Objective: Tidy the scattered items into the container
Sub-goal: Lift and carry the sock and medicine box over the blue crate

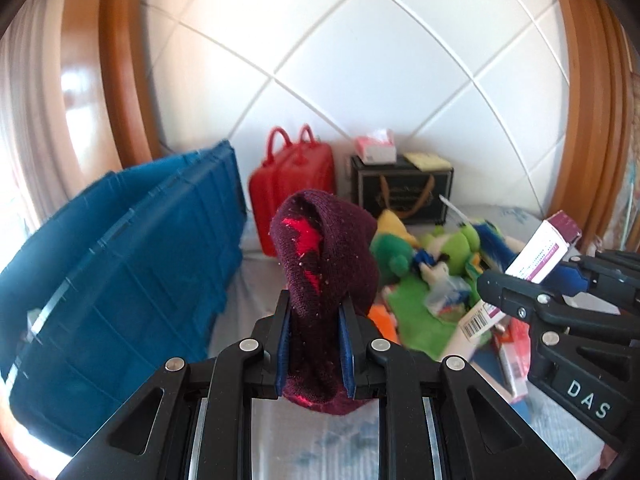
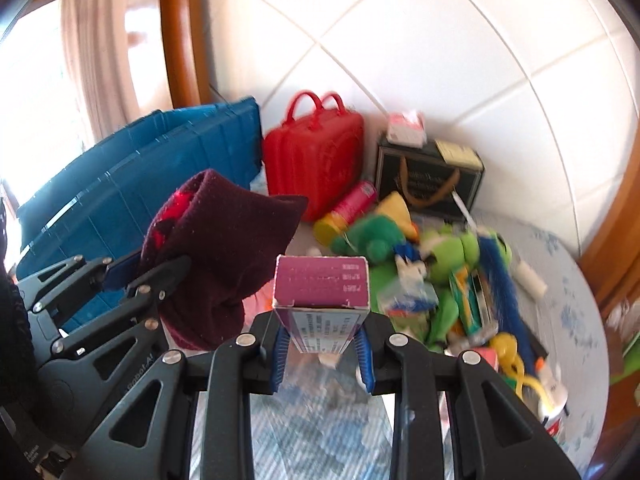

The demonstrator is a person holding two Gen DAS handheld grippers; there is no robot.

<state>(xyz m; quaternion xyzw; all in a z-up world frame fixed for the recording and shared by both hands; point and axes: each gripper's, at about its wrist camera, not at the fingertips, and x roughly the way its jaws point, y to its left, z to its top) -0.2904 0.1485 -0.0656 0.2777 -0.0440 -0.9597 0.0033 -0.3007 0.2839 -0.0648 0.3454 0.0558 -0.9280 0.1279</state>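
My left gripper [image 1: 315, 354] is shut on a maroon knit sock with red stars [image 1: 324, 256] and holds it above the bed; it also shows in the right wrist view [image 2: 224, 248], left of the box. My right gripper [image 2: 322, 350] is shut on a purple and white carton [image 2: 322, 292], which also shows in the left wrist view [image 1: 532, 256] at the right. The blue plastic crate [image 1: 120, 248] stands at the left, tilted; it also shows in the right wrist view [image 2: 160, 160]. A pile of scattered items with green plush toys [image 2: 440, 248] lies on the bed.
A red handbag [image 1: 294, 184] and a black box with gold handles [image 1: 404, 188] stand against the white padded headboard [image 1: 360, 60]. A pink tissue pack [image 1: 376, 146] sits on the black box. A pink and yellow tube [image 2: 346, 212] lies by the handbag. Wooden frame on both sides.
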